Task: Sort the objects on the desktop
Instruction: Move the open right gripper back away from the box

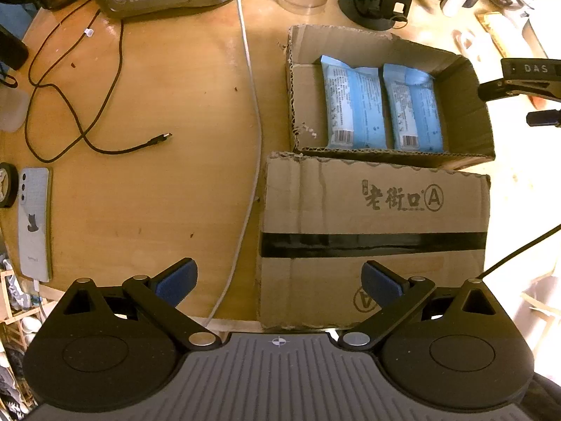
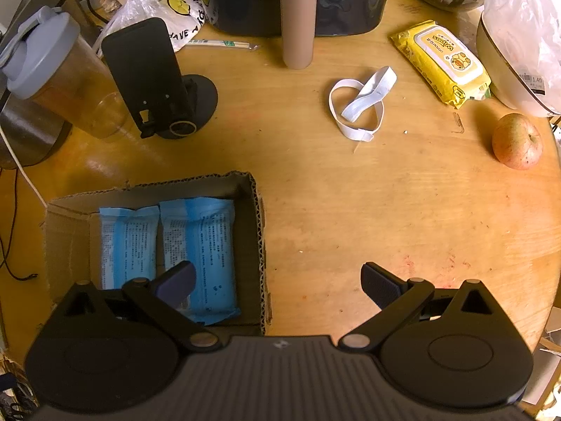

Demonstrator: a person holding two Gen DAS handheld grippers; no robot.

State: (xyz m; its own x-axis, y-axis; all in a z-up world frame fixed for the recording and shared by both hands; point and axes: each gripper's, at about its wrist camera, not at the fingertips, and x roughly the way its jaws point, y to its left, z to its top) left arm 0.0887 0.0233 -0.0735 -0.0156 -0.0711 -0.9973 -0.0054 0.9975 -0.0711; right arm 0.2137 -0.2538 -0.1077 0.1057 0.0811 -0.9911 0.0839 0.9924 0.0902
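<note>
Cardboard at the centre of both views: an open box (image 1: 466,112) with two blue packets (image 1: 354,105) lying side by side inside, flat, barcodes toward the lower edge of the left wrist view. Near flap (image 1: 371,231) folded out flat toward the bottom of that frame, printed side up with a dark tape stripe across it.

Left tool (image 1: 278,282) spread wide with nothing between the pads, hanging low in the frame over the flap's left edge and the bare wooden bench (image 1: 140,193). Right tool (image 2: 278,282) likewise spread and empty, its left pad (image 2: 177,282) over the box corner, the rest over bare wood.

Loose on the bench: yellow wipes pack (image 2: 440,61) in the upper right of the right wrist view, white elastic band (image 2: 361,103) just left of it, apple (image 2: 517,142) at the right edge. In the left wrist view, phone (image 1: 35,221) at the left edge, black cable (image 1: 70,105) in the upper left, white cable (image 1: 250,105) down the middle.

Fits either a pause between drops with more to gather, or a finish with only the packets meant for the box; impossible to settle from here. If more sorting remains, likely calls for a reach toward the upper right for the wipes pack, gripped across its narrow width.
</note>
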